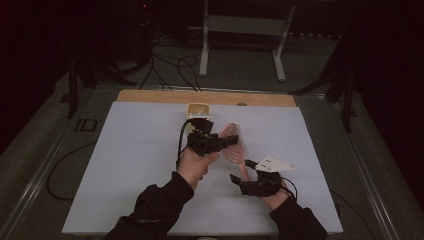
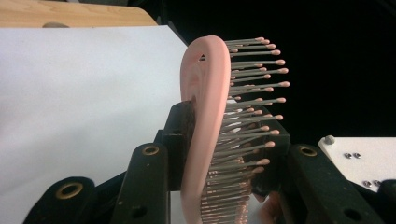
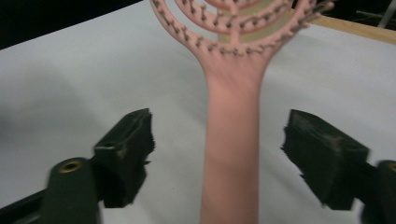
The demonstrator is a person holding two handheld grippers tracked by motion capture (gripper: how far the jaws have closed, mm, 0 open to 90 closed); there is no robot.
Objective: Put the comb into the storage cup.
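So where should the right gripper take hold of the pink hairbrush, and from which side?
On the handle, from its free end. The hairbrush is held up by its head in the left gripper, and its long, straight, narrow handle already runs between the open jaws of the right gripper. The pins crowd the head, so the smooth handle probably gives the pads a flatter seat.

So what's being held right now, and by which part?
The pink hairbrush, clamped at its head by the left gripper; the right gripper stands open around the handle.
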